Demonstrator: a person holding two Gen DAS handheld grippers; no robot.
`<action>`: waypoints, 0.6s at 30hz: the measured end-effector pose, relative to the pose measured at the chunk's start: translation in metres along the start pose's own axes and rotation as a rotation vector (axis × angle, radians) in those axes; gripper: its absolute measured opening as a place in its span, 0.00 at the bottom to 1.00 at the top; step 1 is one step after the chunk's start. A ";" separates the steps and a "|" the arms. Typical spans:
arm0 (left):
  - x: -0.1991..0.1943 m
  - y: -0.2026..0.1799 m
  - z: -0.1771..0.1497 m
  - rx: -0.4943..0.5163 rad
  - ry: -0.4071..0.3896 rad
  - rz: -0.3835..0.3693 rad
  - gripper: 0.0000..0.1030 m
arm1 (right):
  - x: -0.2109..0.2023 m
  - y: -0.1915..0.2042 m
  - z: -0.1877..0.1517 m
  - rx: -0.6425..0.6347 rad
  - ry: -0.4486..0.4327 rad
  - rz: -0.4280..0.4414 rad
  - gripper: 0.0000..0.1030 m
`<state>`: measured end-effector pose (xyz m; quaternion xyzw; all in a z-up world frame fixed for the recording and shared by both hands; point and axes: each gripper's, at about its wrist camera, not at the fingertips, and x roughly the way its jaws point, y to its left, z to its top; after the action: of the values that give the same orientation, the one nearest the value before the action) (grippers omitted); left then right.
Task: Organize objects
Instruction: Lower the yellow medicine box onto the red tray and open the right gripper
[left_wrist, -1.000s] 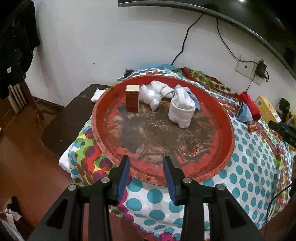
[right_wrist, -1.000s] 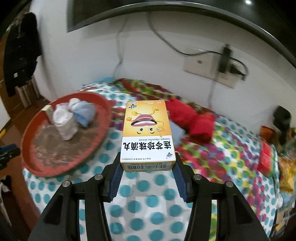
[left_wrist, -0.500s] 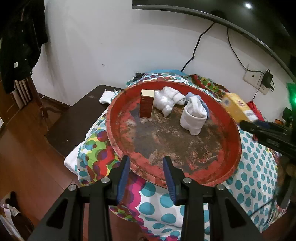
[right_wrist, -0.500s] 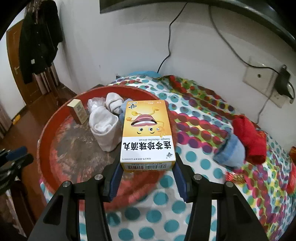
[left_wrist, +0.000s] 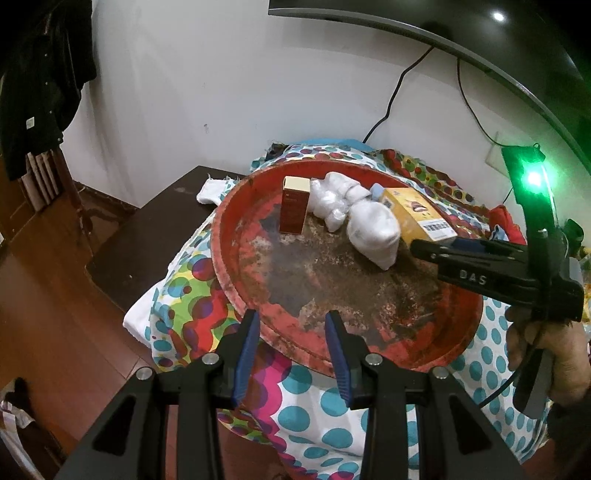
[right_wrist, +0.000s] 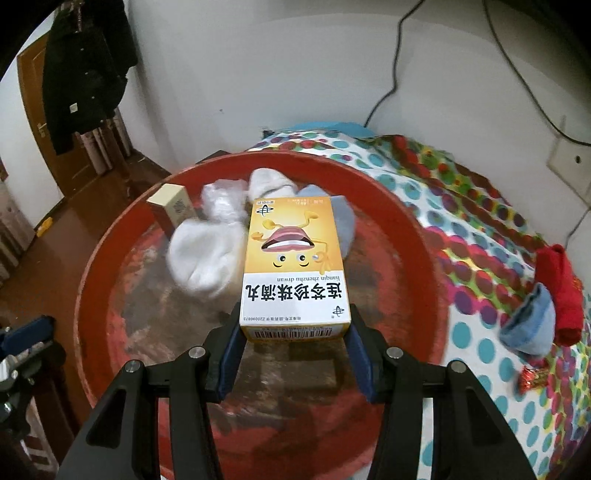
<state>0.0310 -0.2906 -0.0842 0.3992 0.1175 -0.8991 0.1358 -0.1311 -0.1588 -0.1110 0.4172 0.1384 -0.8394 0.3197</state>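
Nearest in the right wrist view, the right gripper (right_wrist: 293, 334) is clenched on a yellow medicine box (right_wrist: 293, 266), its blue pads pressing the box's two long sides close to the barcode end. The box is held over the round red tray (right_wrist: 413, 236), above the tray's near half, with its far end reaching toward the socks. Its top face shows a cartoon mouth with eyes, a white band with dark Chinese characters, and small Latin lettering, all upside down from this camera.

In the left wrist view the left gripper (left_wrist: 291, 341) hangs at the tray's near rim, its jaws parted with nothing between them.

The tray sits on a cloth (left_wrist: 321, 402) printed with teal dots and bright multicoloured circles. The tray's floor is worn, dark and blotchy, with the red paint flaking. On the tray's far half stand a small brown carton (left_wrist: 293, 208) with a cream top, upright, and just beside it a pile of white socks (left_wrist: 354, 218), with a pale blue sock (right_wrist: 341, 219) behind the yellow box.

On the cloth right of the tray lie a red cloth roll (right_wrist: 559, 290) and a blue sock (right_wrist: 530, 323), touching each other. Left of the tray is a dark wooden stand, then a brown wooden floor. Beyond the tray rises a white wall with black cables; dark clothes (right_wrist: 86, 70) hang by a wooden door.
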 end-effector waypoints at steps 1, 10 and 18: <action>0.000 0.000 0.000 0.001 -0.001 -0.001 0.36 | 0.001 0.004 0.000 -0.010 -0.001 0.007 0.48; 0.000 -0.005 -0.002 0.020 -0.005 0.002 0.36 | -0.027 -0.007 -0.018 0.020 -0.036 0.007 0.63; 0.000 -0.016 -0.005 0.047 -0.002 -0.002 0.36 | -0.075 -0.101 -0.056 0.142 -0.045 -0.131 0.64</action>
<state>0.0291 -0.2740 -0.0853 0.4013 0.0965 -0.9022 0.1253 -0.1289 -0.0226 -0.0899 0.4098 0.0981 -0.8754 0.2369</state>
